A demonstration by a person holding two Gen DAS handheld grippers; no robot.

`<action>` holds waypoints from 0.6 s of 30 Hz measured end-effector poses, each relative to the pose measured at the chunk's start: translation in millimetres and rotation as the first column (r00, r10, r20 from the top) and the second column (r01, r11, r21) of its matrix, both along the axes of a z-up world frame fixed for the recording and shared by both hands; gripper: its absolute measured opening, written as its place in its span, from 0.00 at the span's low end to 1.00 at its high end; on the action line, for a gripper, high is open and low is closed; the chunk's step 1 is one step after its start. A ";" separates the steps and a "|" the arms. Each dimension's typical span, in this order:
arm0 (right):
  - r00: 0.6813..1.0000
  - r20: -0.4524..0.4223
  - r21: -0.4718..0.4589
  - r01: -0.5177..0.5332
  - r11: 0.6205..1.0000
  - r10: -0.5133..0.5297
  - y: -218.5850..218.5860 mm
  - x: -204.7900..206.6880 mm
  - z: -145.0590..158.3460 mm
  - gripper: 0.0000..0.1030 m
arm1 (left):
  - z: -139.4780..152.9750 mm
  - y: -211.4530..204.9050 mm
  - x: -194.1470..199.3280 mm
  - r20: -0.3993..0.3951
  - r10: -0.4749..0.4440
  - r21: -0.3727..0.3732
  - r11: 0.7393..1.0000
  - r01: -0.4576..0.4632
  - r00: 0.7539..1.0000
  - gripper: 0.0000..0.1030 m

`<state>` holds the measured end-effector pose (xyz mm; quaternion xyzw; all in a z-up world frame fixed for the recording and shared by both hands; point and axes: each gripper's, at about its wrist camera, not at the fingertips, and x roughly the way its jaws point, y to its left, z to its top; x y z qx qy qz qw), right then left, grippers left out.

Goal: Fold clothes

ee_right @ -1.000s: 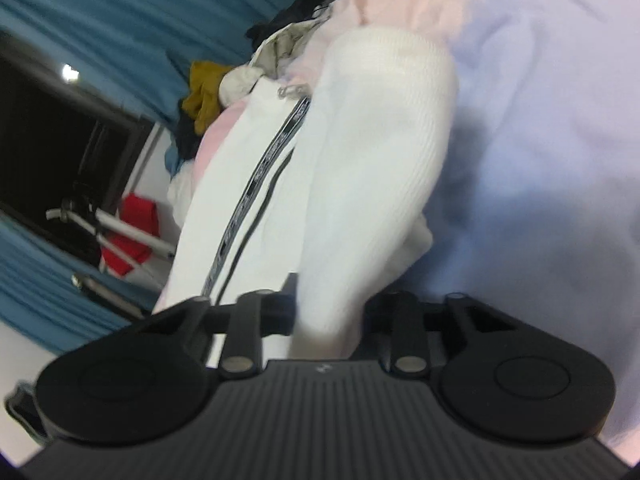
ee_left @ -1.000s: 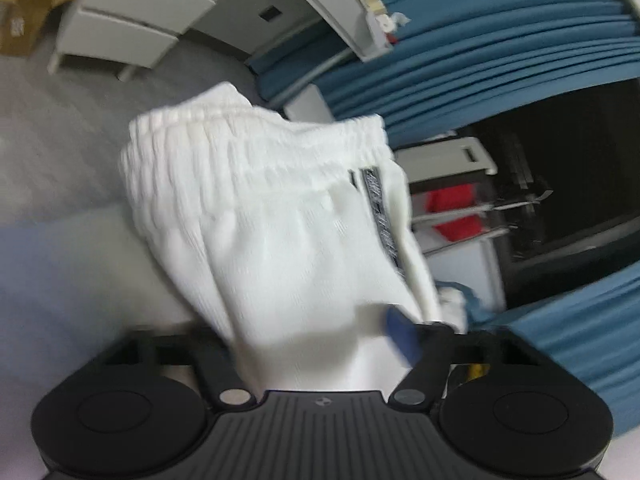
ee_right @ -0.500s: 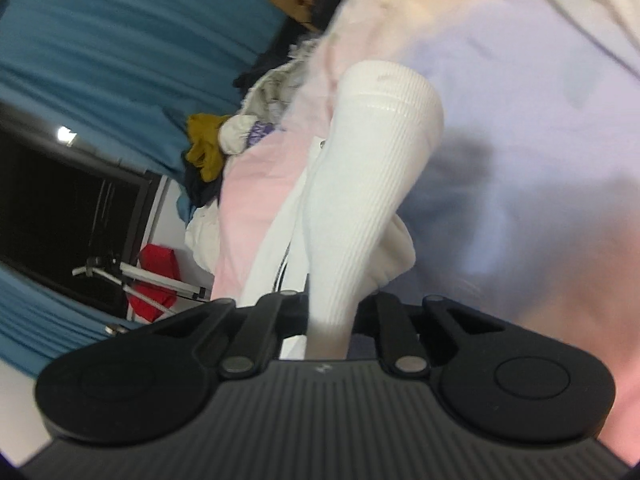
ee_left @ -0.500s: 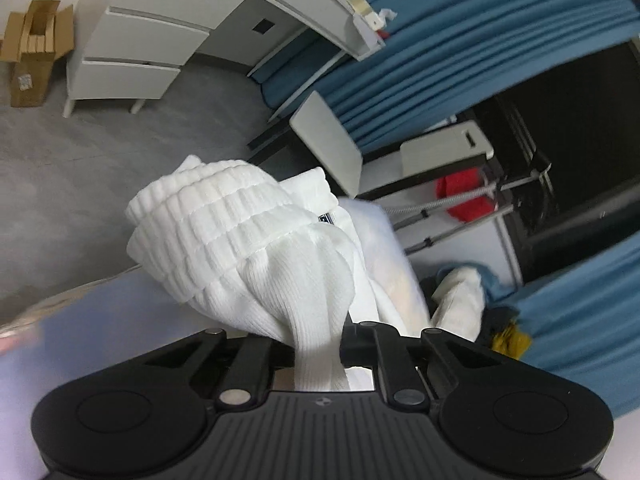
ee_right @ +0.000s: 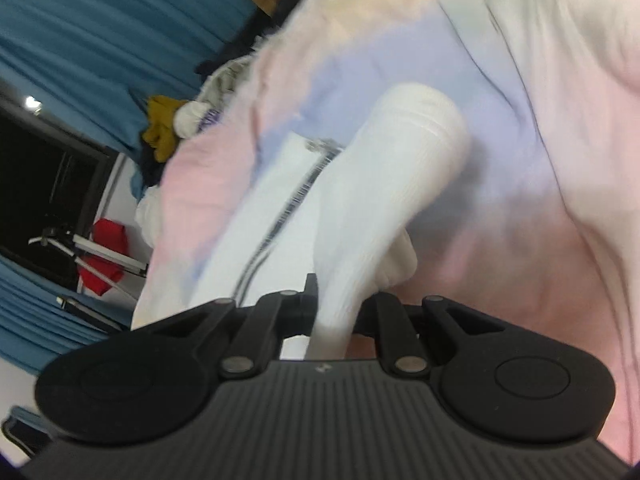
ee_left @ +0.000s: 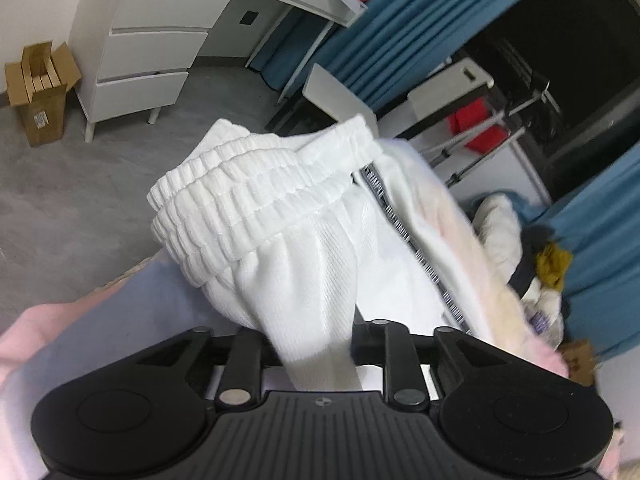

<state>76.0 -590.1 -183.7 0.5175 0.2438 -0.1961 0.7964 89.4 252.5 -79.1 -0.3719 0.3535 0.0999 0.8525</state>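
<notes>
White ribbed trousers (ee_left: 280,208) with an elastic waistband and a dark striped side band fill the left wrist view. My left gripper (ee_left: 316,332) has a thick bunch of the cloth just below the waistband between its jaws, which are opening; the fingertips are hidden by the cloth. In the right wrist view a trouser leg with a ribbed cuff (ee_right: 412,132) rises from my right gripper (ee_right: 340,308), which is shut on it. The rest of the trousers lies on a pastel pink and lilac bedspread (ee_right: 520,208).
A white drawer unit (ee_left: 144,60) and an open cardboard box (ee_left: 40,92) stand on the grey floor beyond the bed. Blue curtains (ee_left: 360,40), a white chair (ee_left: 332,92) and a pile of clothes (ee_left: 536,264) lie to the right.
The left gripper has swung sideways and rolled; the bunched waistband has spread out wider in front of it. The right gripper has travelled across the bedspread, still holding the trouser leg.
</notes>
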 end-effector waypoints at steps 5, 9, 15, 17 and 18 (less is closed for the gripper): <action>1.000 0.020 0.035 0.012 0.999 -0.012 -0.9 -5.0 -8.1 0.11 | 12.5 -19.2 -6.4 -0.076 -0.043 0.085 0.995 0.049 0.996 0.63; 1.000 0.021 0.031 0.006 0.999 -0.007 -0.8 -10.2 -9.2 0.11 | 29.4 -31.4 -25.5 -0.083 -0.069 0.131 0.988 0.080 0.994 0.74; 1.000 0.010 0.002 -0.007 1.000 0.007 -1.8 -10.9 -8.4 0.11 | 66.0 -49.4 -54.5 -0.044 -0.094 0.221 0.970 0.102 0.995 0.78; 1.000 0.007 -0.005 -0.009 1.000 0.009 -1.2 -10.0 -7.3 0.11 | 77.0 -57.7 -57.7 -0.022 -0.102 0.259 0.960 0.104 0.995 0.78; 1.000 0.005 -0.009 -0.010 1.000 0.010 -1.0 -9.5 -7.0 0.11 | 82.5 -61.9 -59.2 -0.011 -0.107 0.278 0.955 0.105 0.994 0.79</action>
